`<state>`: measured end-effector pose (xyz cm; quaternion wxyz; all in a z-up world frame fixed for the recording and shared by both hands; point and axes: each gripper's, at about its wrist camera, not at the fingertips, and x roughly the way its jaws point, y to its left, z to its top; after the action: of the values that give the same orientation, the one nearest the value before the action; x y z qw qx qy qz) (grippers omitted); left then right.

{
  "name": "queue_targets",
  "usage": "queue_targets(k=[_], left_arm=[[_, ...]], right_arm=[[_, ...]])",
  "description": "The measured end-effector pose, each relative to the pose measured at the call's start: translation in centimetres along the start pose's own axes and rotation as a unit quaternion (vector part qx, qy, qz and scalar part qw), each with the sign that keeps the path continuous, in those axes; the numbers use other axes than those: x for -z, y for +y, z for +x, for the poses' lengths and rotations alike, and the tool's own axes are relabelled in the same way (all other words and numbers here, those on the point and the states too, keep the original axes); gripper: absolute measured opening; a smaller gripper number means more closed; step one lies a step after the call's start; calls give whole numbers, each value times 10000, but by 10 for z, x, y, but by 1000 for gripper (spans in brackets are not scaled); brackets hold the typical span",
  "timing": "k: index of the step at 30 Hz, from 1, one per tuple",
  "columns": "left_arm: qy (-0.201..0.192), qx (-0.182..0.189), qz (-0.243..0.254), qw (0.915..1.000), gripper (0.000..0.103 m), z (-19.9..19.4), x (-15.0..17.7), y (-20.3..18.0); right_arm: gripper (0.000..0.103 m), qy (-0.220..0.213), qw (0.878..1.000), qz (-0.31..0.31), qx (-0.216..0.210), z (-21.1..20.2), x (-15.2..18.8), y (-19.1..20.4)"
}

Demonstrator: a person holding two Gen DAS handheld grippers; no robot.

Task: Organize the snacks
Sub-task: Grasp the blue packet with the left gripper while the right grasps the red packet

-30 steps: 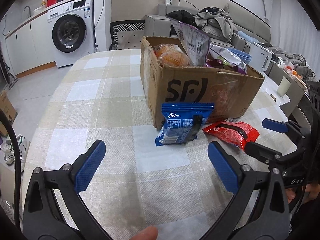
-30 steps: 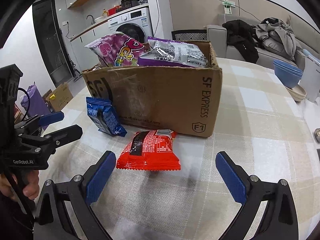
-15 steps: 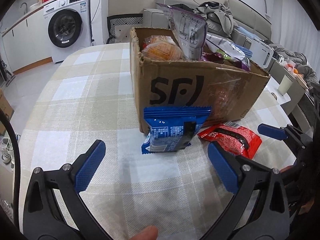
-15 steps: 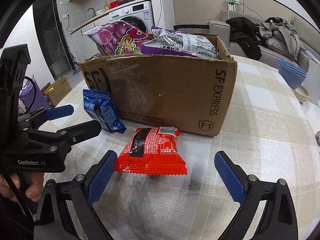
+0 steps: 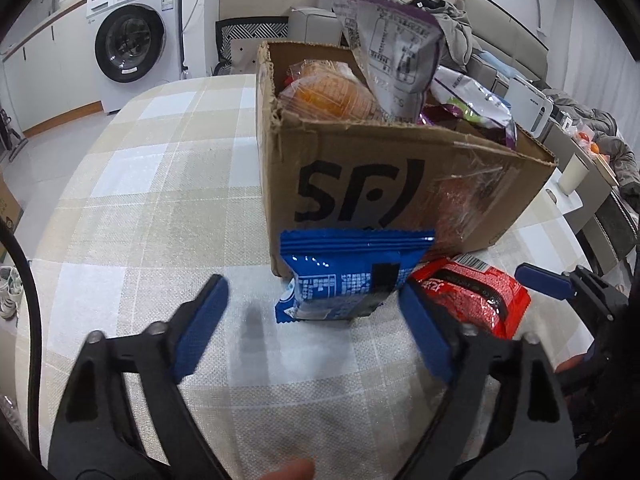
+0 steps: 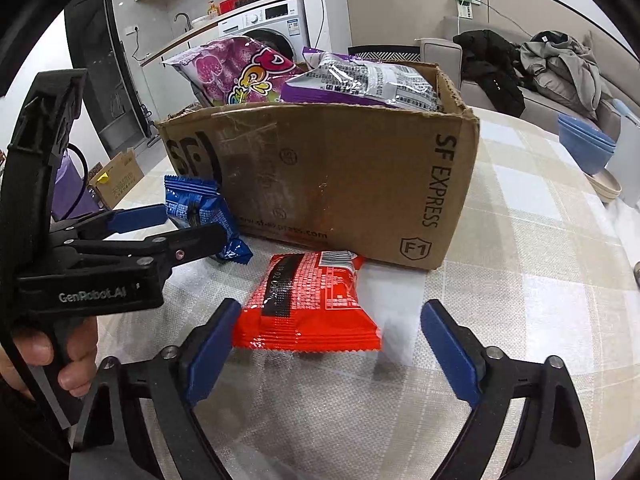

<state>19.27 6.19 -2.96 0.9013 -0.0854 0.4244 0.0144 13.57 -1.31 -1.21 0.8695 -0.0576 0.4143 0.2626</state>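
Note:
A cardboard box (image 5: 400, 184) marked SF stands on the checked tablecloth and holds several snack bags. A blue snack packet (image 5: 348, 280) leans against its front wall; it also shows in the right wrist view (image 6: 200, 212). A red snack packet (image 6: 308, 304) lies flat on the table by the box (image 6: 340, 184), and shows in the left wrist view (image 5: 476, 296). My left gripper (image 5: 312, 312) is open, its fingers just short of the blue packet on either side. My right gripper (image 6: 326, 340) is open around the near end of the red packet.
A washing machine (image 5: 136, 36) stands beyond the table's far left. A sofa with clothes (image 6: 560, 64) is behind the table. Blue bowls (image 6: 584, 144) sit at the table's right edge. A white cup (image 5: 572, 172) stands on a side table.
Both grippers have moved forward, closer to the box. The left one now nears the blue packet; the right one now has the red packet's near end between its fingers. Both stay open.

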Motion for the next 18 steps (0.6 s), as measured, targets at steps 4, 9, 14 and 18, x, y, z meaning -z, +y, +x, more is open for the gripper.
queue_targets(k=[4, 9, 14, 18], left_arm=[[55, 231, 3, 9997, 56, 9, -1, 2], [32, 337, 112, 9994, 41, 13, 0, 0], [12, 361, 77, 9993, 40, 15, 1, 2], [-13, 370, 79, 9993, 40, 9, 12, 3]], right_arm=[[86, 78, 10000, 2, 28, 5, -1, 2], [79, 145, 9999, -24, 22, 10, -5, 6], [69, 192, 9998, -2, 3, 16, -7, 8], [61, 178, 9998, 3, -10, 17, -6, 9]])
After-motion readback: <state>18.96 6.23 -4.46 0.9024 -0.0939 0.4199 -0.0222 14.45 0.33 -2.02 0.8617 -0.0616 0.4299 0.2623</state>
